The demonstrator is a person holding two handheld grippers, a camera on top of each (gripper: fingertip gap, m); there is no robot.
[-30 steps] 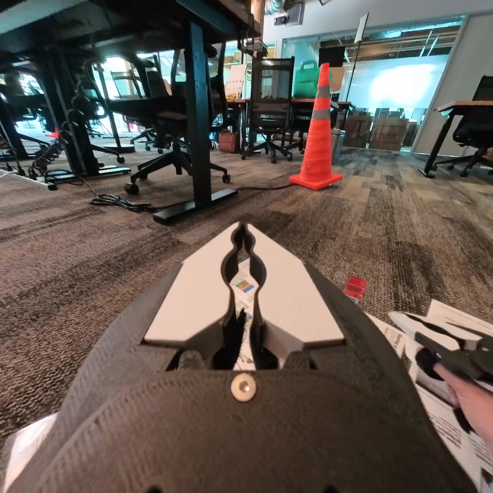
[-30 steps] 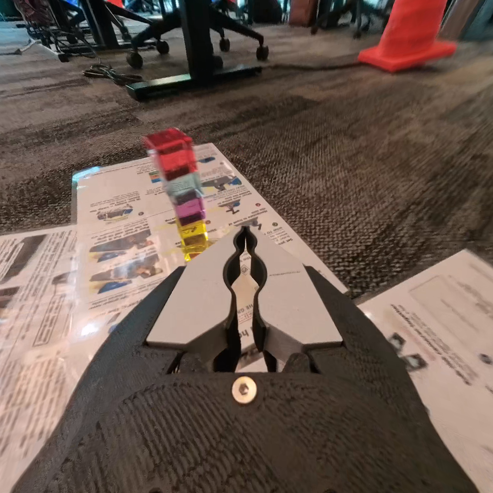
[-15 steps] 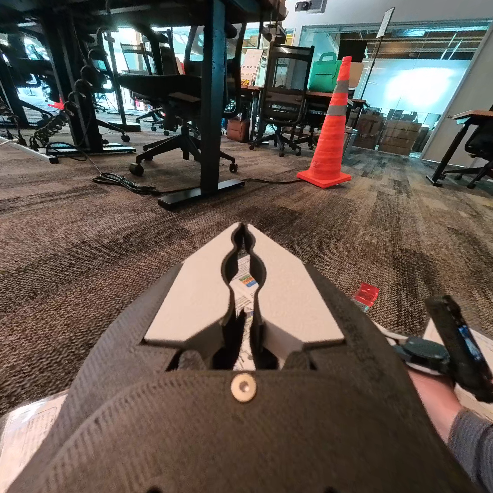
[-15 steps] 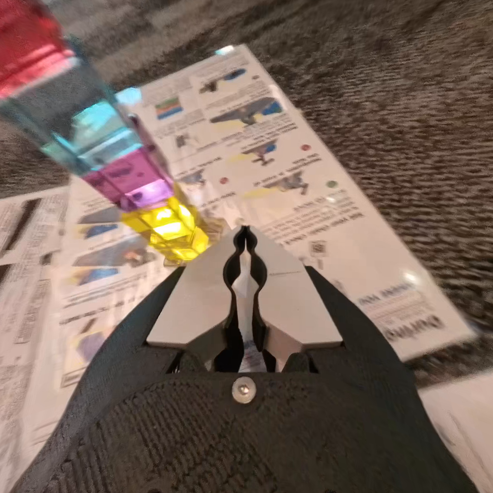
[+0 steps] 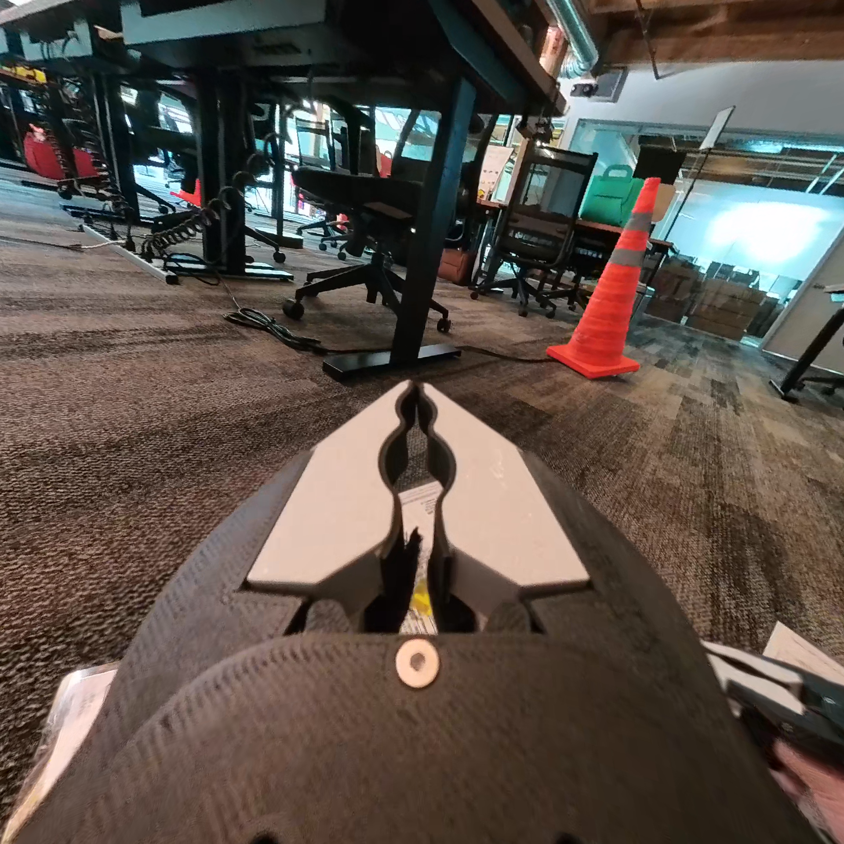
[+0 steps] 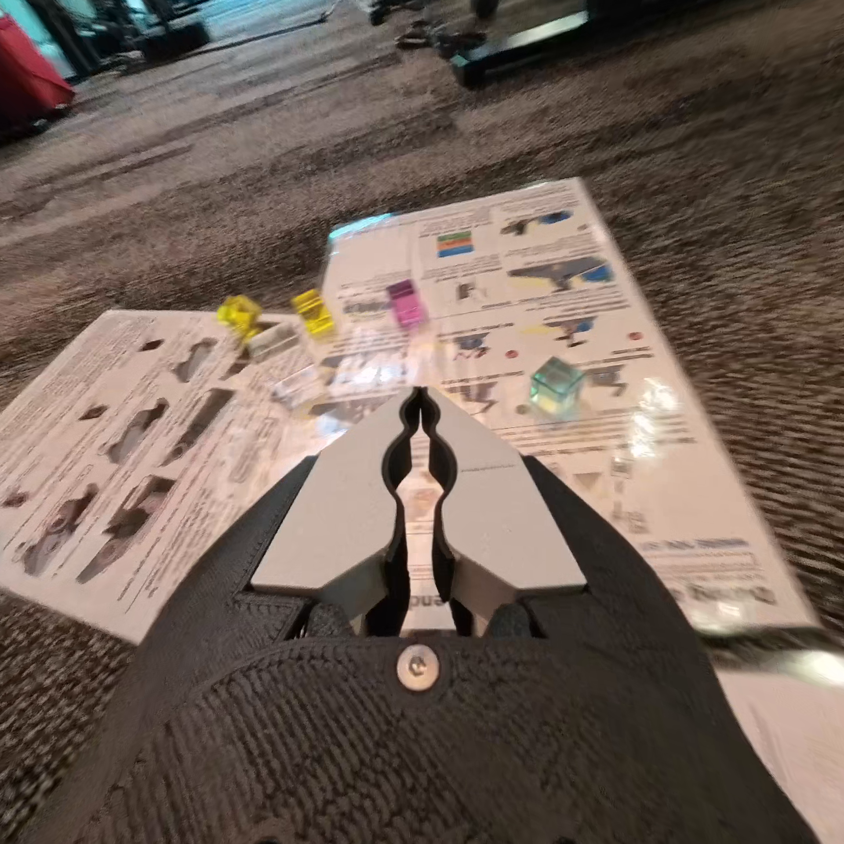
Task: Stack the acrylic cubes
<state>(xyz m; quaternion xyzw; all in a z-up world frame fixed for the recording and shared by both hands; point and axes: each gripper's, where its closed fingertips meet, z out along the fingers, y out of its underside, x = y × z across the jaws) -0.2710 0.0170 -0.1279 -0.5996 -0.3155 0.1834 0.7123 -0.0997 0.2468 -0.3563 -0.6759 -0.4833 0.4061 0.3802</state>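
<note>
Right wrist view looks down over the right tool (image 6: 419, 396), whose two grey fingers are pressed together at the tips with nothing between them. It hangs above a glossy laminated sheet (image 6: 571, 411) of printed pictures lying on the carpet (image 6: 182, 160), with a second paper sheet (image 6: 114, 434) beside it on the left. Small translucent cubes lie scattered just beyond the fingertips, none touching the tool. A pale teal cube (image 6: 555, 388) sits nearest, ahead and to the right. A pink cube (image 6: 405, 302) lies farther ahead, almost in line with the tips. A yellow cube (image 6: 315, 315) lies ahead to the left, and another yellow cube (image 6: 240, 315) farther left at the far edge of the paper sheet. Some clear pieces (image 6: 297, 388) are smeared by blur just left of the tips; their number I cannot make out.

From the left wrist view, the left tool (image 5: 416, 393) is also closed tight and bare, held low over the carpet and pointing toward a black desk leg (image 5: 420, 283), office chairs (image 5: 365, 219) and an orange traffic cone (image 5: 612, 292) well beyond. The right tool shows partly at the lower right edge, held by a hand (image 5: 808, 776).
</note>
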